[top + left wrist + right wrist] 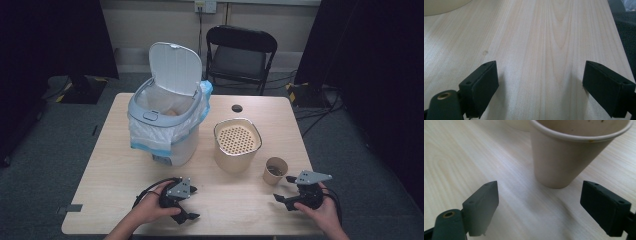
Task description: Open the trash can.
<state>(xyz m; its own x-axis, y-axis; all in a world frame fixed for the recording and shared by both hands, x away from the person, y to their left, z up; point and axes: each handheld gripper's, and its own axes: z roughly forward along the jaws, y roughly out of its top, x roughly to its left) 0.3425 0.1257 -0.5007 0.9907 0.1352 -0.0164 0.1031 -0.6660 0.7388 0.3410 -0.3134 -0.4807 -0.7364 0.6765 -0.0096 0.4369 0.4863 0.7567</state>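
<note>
High view: two hands come in from the bottom edge, each one holding a pair of tongs low over the wooden surface [125, 165]. The left hand [150, 206] holds the left tongs [191, 203] near the front edge, pointing to the right, with the jaws wide apart and nothing between them. The right hand [320, 210] holds the right tongs [283, 196] near the front right corner, pointing left and a little away from the person. Its jaws are wide apart too, and hold nothing. A small paper cup [275, 170] stands upright on the surface, mouth up, just beyond the right tongs and not touching them. In the right gripper view the paper cup [564, 157] stands ahead of the jaws, nearer the right one, with bare wood between. Farther back stand a cream tub [237, 145] with a holey top and a white bin [165, 120] with its lid up and a bag inside.
</note>
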